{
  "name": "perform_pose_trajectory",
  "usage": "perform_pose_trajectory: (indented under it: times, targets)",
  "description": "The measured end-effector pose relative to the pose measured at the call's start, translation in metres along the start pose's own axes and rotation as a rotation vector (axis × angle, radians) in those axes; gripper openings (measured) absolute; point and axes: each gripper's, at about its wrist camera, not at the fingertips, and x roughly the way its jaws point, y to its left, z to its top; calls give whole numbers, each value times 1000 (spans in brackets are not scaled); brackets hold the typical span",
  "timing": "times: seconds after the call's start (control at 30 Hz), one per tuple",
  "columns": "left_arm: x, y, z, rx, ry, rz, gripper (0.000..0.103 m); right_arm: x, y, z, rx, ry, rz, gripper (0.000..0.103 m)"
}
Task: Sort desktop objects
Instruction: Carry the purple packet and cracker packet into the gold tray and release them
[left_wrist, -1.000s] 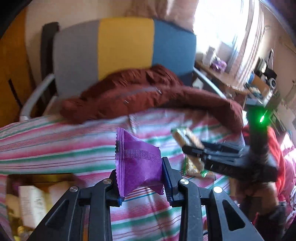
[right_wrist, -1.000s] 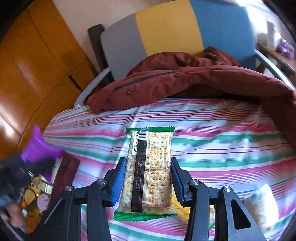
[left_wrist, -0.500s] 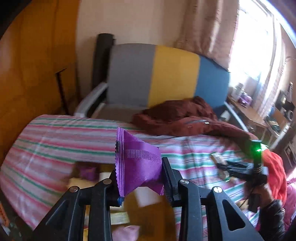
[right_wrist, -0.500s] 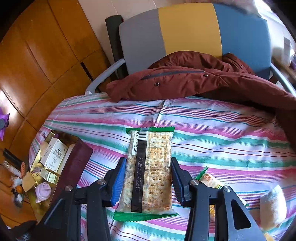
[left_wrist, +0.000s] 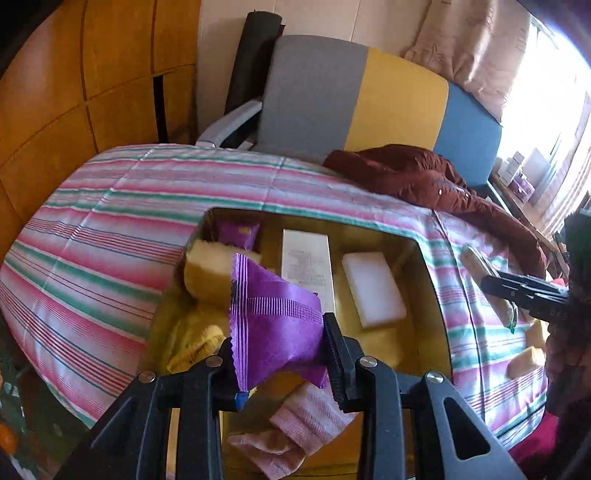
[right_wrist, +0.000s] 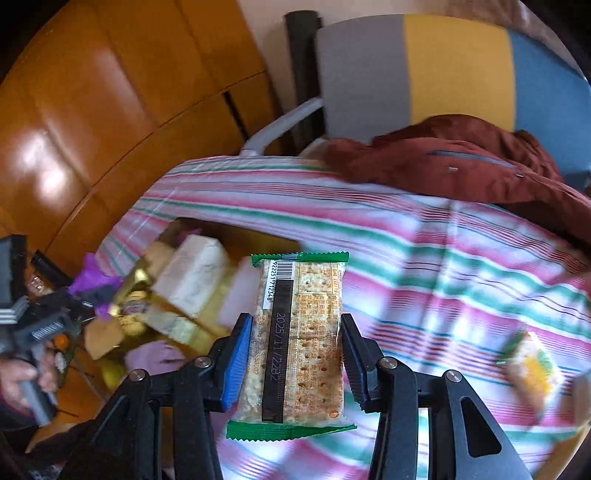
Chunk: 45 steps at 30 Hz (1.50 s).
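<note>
- Purple crinkly snack packet sits squeezed between the two black fingers of the left gripper, up in the air over an open box with a shiny gold inside.
- Inside the box lie a yellow sponge block, a tall white carton with small print, a white bar like soap, a small purple packet in the far corner, a yellow wrapper and a pink knitted sock.
- The box rests on a bed cover with pink, green and white stripes.
- A long see-through cracker pack with green ends is pinched by its two long sides in the right gripper, held above the striped cover just beside the box.
- In the left wrist view, the right gripper shows at the right edge with the cracker pack sticking out of it.
- A dark red jacket lies at the far side of the cover, in front of a chair with a grey, yellow and blue back.
- Another small pack with green and orange lies on the cover, blurry, to the right.
</note>
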Motion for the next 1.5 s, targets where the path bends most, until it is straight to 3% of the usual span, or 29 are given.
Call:
perform_pose_trajectory:
  times: [0.2, 0.27, 0.33, 0.5, 0.7, 0.97, 1.23, 1.5]
  targets:
    - [15, 2, -1, 24, 20, 4, 34, 27, 44, 15, 43, 20, 31, 48]
    - [17, 6, 0, 17, 17, -2, 35, 37, 52, 23, 86, 8, 30, 52]
    - [19, 10, 0, 13, 27, -14, 39, 46, 55, 30, 154, -9, 79, 66]
    - [15, 26, -3, -22, 9, -32, 44, 50, 65, 25, 206, -15, 100, 68]
    - [-3, 38, -10, -61, -57, -12, 43, 31, 71, -4, 200, -20, 34, 69]
    - [-17, 16, -24, 13, -90, -30, 43, 4, 69, -39, 213, -52, -60, 79]
    - [-21, -7, -35, 64, -75, -95, 43, -19, 61, -62, 229, -95, -134, 84]
    - [-27, -36, -37, 127, -67, -173, 43, -58, 24, -97, 330, -133, -225, 87]
